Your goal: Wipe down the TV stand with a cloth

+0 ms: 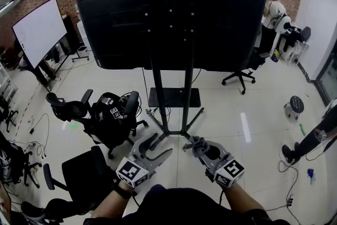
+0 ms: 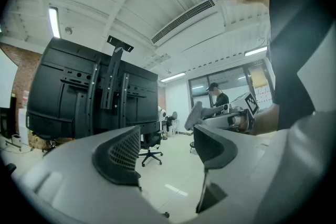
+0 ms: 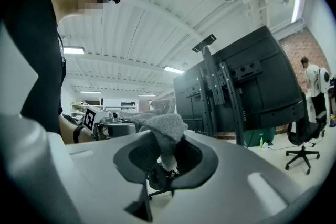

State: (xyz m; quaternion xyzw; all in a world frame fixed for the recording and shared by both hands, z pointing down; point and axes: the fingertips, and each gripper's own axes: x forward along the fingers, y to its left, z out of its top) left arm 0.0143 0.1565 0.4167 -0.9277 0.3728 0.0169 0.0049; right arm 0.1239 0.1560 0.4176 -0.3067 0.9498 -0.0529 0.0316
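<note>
The right tool [image 1: 200,146] pinches a grey cloth [image 3: 161,126] by one fold, with most of it bunched beyond the jaws. Dragging it along the TV stand [image 1: 157,92], which stands just ahead and untouched, may pull it free. The left tool [image 2: 165,152] hangs wide and empty, and could knock the office chair [image 1: 113,118] nearby. No writing is legible; only square markers [image 1: 130,171] show.

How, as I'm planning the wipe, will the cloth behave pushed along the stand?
The cloth looks floppy: it bunches and droops where the right hand-held gripper pinches it. Probably light; its fuzzy nap should drag, not slip.
</note>
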